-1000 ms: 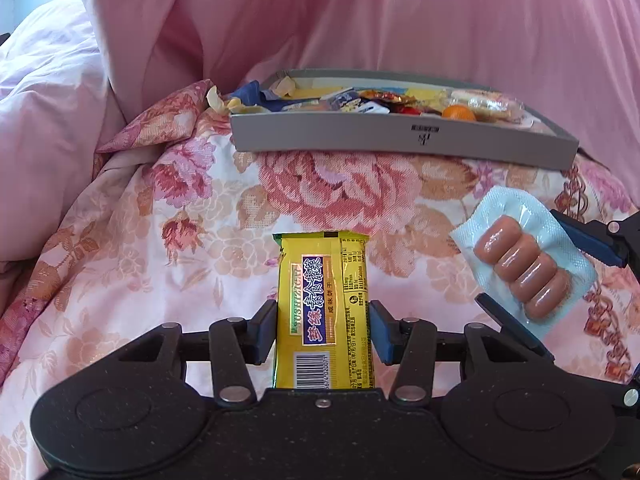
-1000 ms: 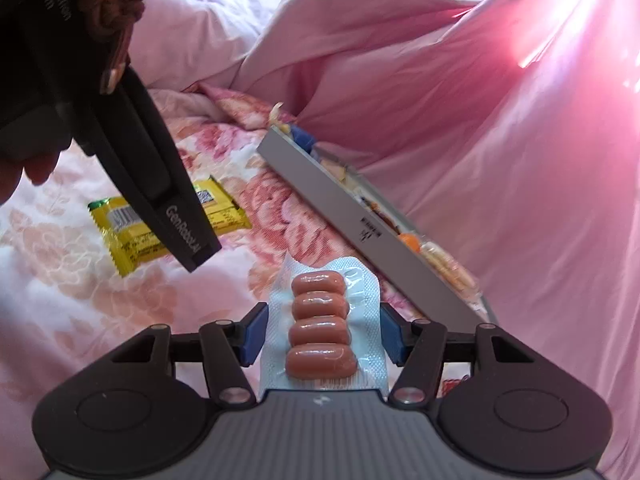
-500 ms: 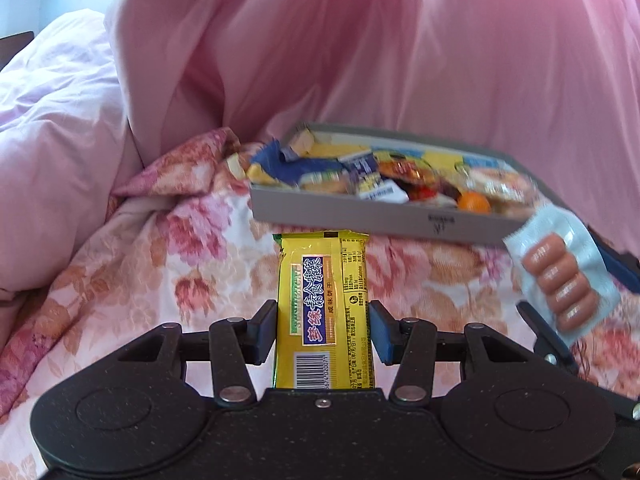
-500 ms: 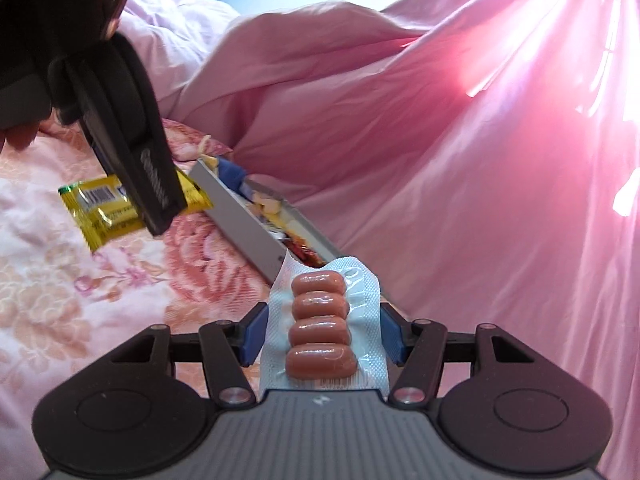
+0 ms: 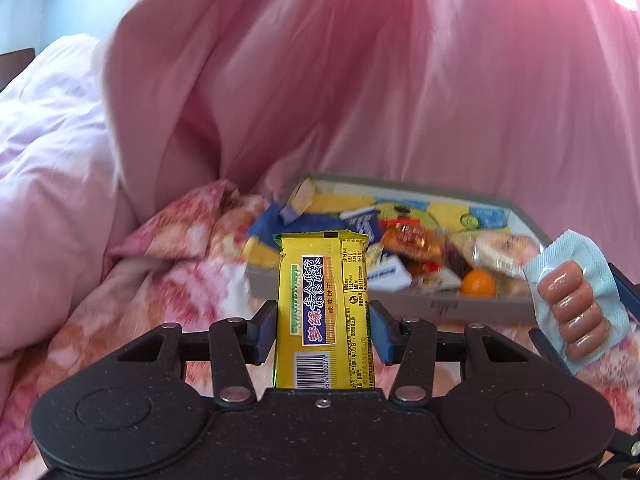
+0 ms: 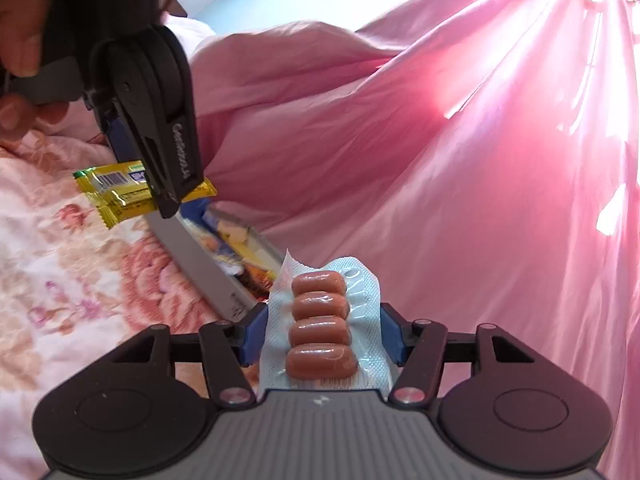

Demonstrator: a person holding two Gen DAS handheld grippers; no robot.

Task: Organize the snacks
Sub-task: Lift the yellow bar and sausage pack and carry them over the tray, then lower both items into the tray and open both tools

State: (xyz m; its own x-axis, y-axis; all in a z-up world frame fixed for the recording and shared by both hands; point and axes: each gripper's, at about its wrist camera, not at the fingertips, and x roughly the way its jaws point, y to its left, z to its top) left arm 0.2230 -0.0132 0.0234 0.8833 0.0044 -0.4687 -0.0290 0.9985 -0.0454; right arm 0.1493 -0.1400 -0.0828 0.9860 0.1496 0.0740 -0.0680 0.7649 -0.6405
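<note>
Snack bar point(image 5: 324, 312): yellow wrapper, barcode, Chinese txt.

Bedroom: floral bedsheet point(image 5: 152, 304), pink quilt point(image 5: 360, 92).

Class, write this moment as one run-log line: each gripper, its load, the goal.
left gripper: holds yellow biscuit pack | right gripper: holds sausage pack | goal: grey snack box

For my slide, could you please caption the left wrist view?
Left gripper holds a yellow biscuit packet before a grey snack tray; sausage pack at right.
</note>
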